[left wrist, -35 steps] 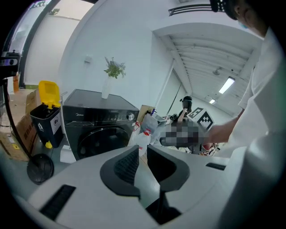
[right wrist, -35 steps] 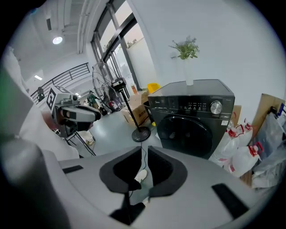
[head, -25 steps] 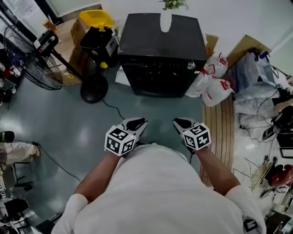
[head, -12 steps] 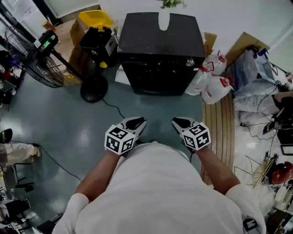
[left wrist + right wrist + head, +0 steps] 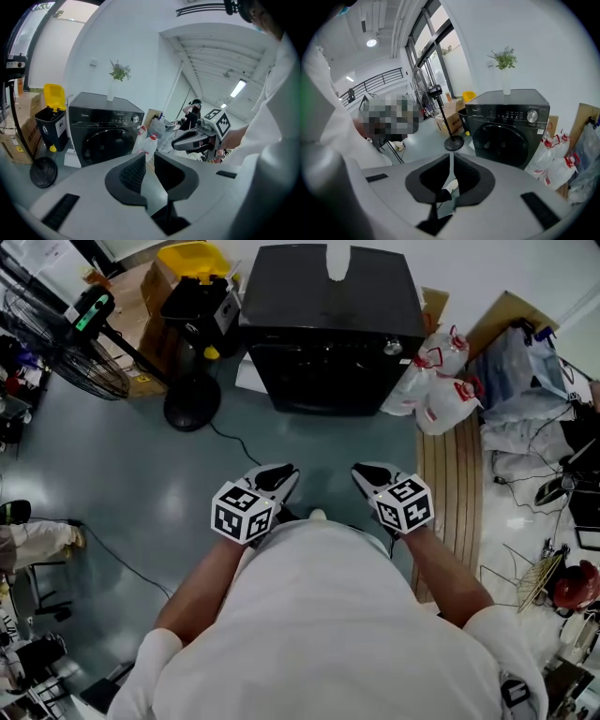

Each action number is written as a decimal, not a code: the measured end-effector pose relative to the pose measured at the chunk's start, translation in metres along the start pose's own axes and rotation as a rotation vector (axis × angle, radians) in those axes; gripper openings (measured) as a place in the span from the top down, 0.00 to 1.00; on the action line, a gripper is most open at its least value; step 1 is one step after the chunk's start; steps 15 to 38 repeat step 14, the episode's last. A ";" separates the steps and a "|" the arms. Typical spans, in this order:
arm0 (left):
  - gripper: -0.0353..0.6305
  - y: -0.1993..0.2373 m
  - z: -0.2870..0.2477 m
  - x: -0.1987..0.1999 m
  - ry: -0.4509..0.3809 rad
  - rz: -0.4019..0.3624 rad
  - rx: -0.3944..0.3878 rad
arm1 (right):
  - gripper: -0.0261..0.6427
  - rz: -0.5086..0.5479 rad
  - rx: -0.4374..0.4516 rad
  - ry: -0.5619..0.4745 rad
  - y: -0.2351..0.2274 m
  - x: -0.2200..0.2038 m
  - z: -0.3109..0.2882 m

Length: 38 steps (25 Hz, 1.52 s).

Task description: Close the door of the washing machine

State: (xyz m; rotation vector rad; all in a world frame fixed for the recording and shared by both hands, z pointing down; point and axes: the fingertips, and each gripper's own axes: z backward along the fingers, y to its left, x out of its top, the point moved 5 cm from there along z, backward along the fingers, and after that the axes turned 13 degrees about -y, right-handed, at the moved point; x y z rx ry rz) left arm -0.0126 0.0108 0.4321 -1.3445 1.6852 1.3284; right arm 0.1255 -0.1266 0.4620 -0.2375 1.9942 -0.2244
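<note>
Well short of the washer, both claws hang over the glossy grey floor [image 5: 141,446]. The left claw [image 5: 149,157] has two ribbed black pads a narrow gap apart, nothing between. The right claw [image 5: 451,157] shows a mere slit, also empty. One boxy black washer [image 5: 328,306] stands at the floor's far edge against the wall, its round dark door [image 5: 502,143] looking flush. One slim white vase [image 5: 506,86] stands on top. Two crinkled white bags [image 5: 450,413] lie to its right, one yellow-lidded bin [image 5: 192,261] to its left.

Left gripper [image 5: 281,474] ajar, right gripper [image 5: 368,471] closing
</note>
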 end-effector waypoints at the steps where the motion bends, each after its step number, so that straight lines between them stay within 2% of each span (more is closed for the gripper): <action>1: 0.85 0.000 0.001 -0.001 0.001 0.002 0.004 | 0.91 -0.001 0.001 0.000 0.000 0.000 0.000; 14: 0.85 0.001 -0.004 -0.010 0.037 -0.002 0.015 | 0.92 -0.026 0.005 0.002 -0.004 -0.009 -0.002; 38: 0.85 0.001 -0.004 -0.010 0.037 -0.002 0.015 | 0.92 -0.026 0.005 0.002 -0.004 -0.009 -0.002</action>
